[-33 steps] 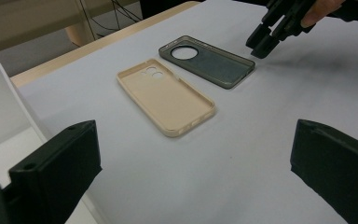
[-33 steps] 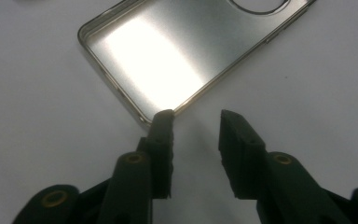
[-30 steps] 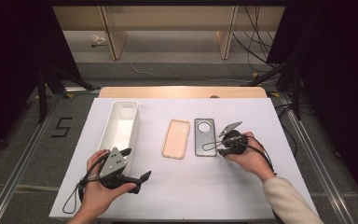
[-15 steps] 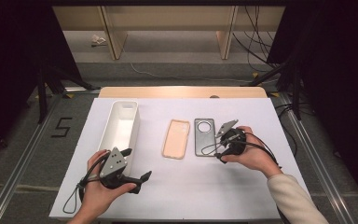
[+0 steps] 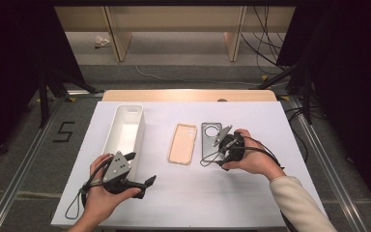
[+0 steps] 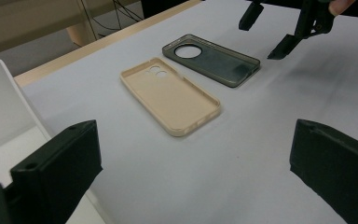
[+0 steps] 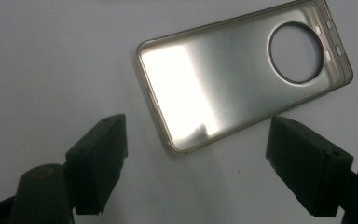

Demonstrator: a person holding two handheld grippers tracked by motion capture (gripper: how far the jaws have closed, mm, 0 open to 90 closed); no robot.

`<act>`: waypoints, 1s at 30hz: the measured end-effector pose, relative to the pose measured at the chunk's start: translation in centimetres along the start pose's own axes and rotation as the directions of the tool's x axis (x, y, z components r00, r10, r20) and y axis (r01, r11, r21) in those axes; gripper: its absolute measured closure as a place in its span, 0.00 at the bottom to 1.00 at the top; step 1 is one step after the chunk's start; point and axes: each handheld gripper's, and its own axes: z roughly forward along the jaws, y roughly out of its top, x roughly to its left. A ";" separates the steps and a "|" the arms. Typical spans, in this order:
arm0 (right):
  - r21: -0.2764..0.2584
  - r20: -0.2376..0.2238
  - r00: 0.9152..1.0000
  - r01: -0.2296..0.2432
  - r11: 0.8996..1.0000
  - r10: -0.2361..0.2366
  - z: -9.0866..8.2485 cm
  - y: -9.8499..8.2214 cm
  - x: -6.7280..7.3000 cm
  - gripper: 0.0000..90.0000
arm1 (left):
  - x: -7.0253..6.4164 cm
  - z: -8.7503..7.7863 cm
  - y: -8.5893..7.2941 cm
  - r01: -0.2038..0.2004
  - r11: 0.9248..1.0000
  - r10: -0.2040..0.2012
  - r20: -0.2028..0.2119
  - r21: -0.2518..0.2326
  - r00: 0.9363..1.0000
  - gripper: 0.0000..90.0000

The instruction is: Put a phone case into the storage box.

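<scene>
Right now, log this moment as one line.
right gripper: jaws just opened, above grey phone case, nothing held | left gripper: open, empty | beige phone case: flat on table

On the bench (image 5: 270,121), the bin (image 5: 125,130) lies at the left, with two phone cases side by side to its right: one case (image 5: 182,143) in the middle, the other case (image 5: 211,140) just beside it. The right gripper (image 5: 218,151) sits over that case's near end, seemingly not touching, while the left gripper (image 5: 137,169) rests by the bin's near end.

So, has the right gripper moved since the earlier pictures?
Yes. The right gripper, jaws just opened and empty, has backed off the dark phone case toward the table's near edge.
</scene>
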 end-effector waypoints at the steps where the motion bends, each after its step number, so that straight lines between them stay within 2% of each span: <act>1: 0.000 0.000 1.000 0.000 1.000 0.000 0.0 0.0 0.0 0.24 | 0.1 0.1 0.0 -0.001 1.000 0.001 -0.001 -0.001 1.000 0.01; 9: 0.008 -0.006 1.000 0.010 1.000 -0.010 0.0 0.0 -0.1 0.25 | 0.4 0.3 -0.1 0.003 1.000 -0.003 0.000 -0.001 1.000 0.01; 12: 0.032 -0.013 0.999 0.039 0.999 -0.039 0.2 0.2 0.0 0.28 | 0.4 0.3 -0.2 0.003 1.000 -0.003 -0.001 0.002 1.000 0.01; 13: 0.053 -0.010 0.998 0.068 0.996 -0.068 0.5 0.4 0.0 0.30 | 0.4 0.3 -0.2 0.003 1.000 -0.003 0.000 0.002 1.000 0.01; 17: 0.078 -0.016 0.996 0.090 0.993 -0.089 0.9 0.8 0.1 0.34 | 0.4 0.3 -0.2 0.005 1.000 -0.005 0.002 0.001 1.000 0.01; 19: 0.110 -0.026 0.990 0.140 0.984 -0.138 1.5 1.4 0.2 0.36 | 0.4 0.3 -0.2 0.003 1.000 -0.003 0.003 0.003 1.000 0.01; 30: 0.169 -0.031 0.980 0.201 0.965 -0.199 3.2 3.2 0.3 0.39 | 0.3 0.3 -0.2 0.004 1.000 -0.004 0.006 0.002 1.000 0.01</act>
